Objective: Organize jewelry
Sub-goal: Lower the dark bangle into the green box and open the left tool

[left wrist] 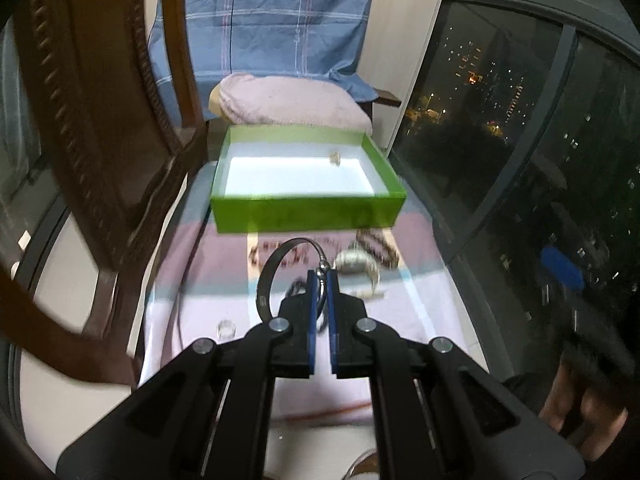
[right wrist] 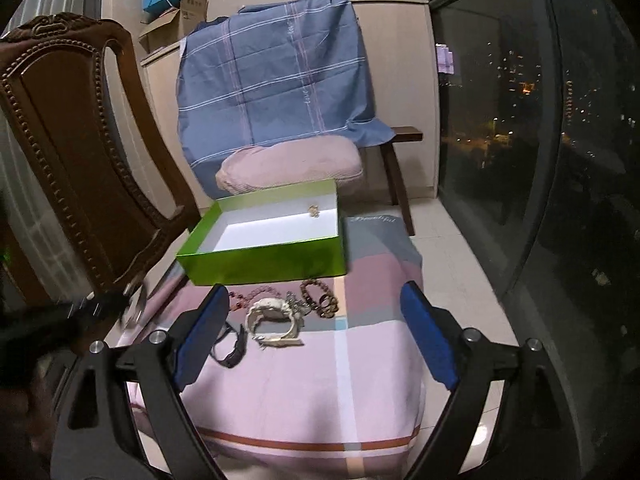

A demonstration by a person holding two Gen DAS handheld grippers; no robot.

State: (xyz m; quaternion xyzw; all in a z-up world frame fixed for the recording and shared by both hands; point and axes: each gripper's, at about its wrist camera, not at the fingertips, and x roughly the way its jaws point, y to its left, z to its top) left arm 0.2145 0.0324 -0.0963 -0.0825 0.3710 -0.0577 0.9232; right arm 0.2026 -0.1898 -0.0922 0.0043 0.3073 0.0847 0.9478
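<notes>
The left gripper is clamped on a silver bangle, held up above the pink checked cloth that covers the table, short of the green box. The right gripper hangs with its jaws spread wide and nothing between them, over the near half of the cloth. By my reading the task is at an early stage: the box, at the far edge of the cloth, holds only one small gold piece near its far right corner. Still on the cloth, just in front of the box's near wall, lie a white watch, a black watch, a reddish bead string and a dark bead bracelet. A carved wooden chair crowds the left edge; the right edge drops off toward a glass wall, and the near half of the cloth is bare.
</notes>
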